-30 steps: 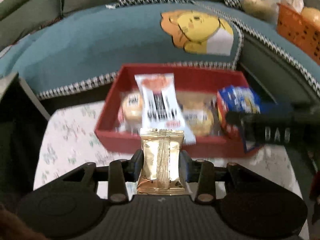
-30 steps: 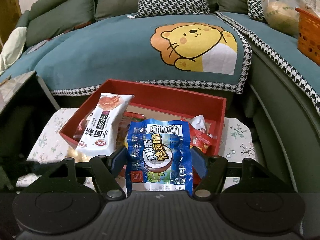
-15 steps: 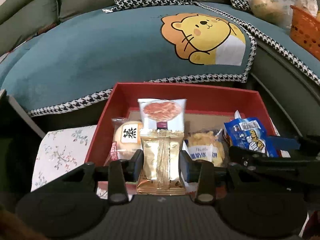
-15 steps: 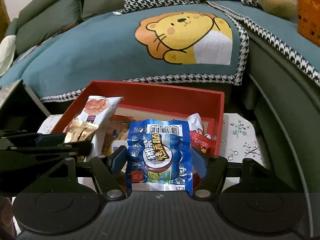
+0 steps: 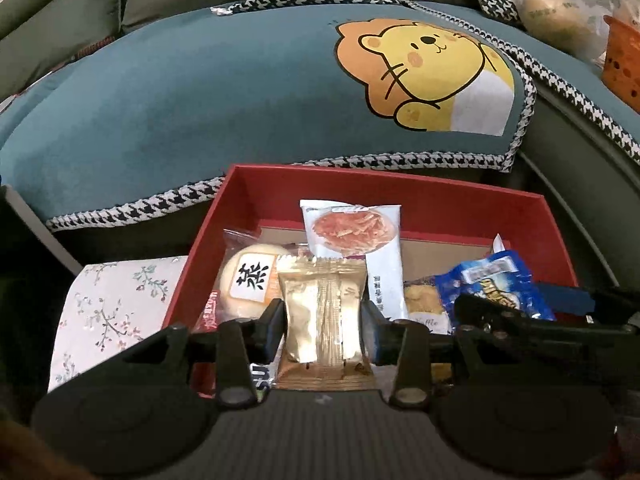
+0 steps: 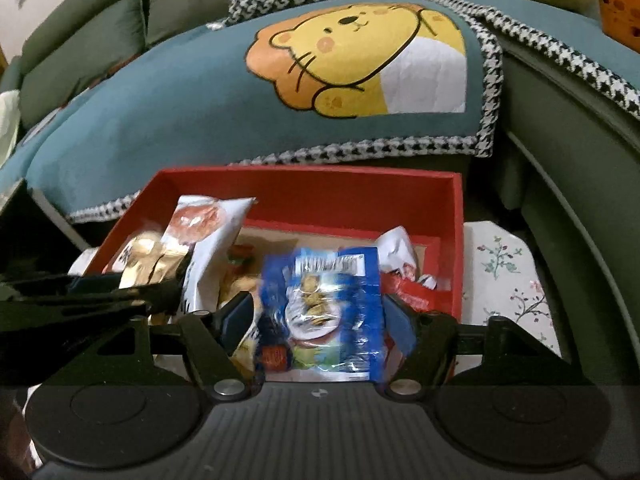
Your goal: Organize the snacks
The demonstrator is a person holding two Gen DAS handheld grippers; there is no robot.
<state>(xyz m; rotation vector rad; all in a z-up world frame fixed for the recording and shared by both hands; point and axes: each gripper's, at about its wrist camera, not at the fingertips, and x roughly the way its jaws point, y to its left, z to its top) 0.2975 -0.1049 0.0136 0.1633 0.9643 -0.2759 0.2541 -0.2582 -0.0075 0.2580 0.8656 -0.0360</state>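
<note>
sofa (image 5: 200,92): one, green, under one teal cover with a lion on it; it stands right behind the table
table (image 5: 116,300): one, floral cloth; I see no loose snacks on the bare patches either camera shows, though much of it is hidden
box (image 5: 400,204): one, red, open-topped, on the table against the sofa front; every snack in view is in it or over it, so by my reckoning the tidying is well along, with these two packets the job in hand
left tongs (image 5: 324,320): one, over the box's near left part; jaws have just been easing apart, gold packet between them, pads close on either side, whether they press I cannot say
right tongs (image 6: 318,314): one, over the near right part; jaws have also just been widening, blue packet between them and blurred, looking loose to me
white packet (image 5: 360,240): one, tall, leaning up in the middle of the box
blue packet (image 6: 320,304): one, not yet laid down
gold packet (image 5: 322,316): one, upright, not yet laid down
bun (image 5: 248,284): one, round, clear wrap, left end of the box
waffle (image 5: 424,304): one yellowish pack, low in the middle
red wrappers (image 6: 412,284): at least one at the right end, too crumpled to count
left to do: both packets down among the rest, I'd say
</note>
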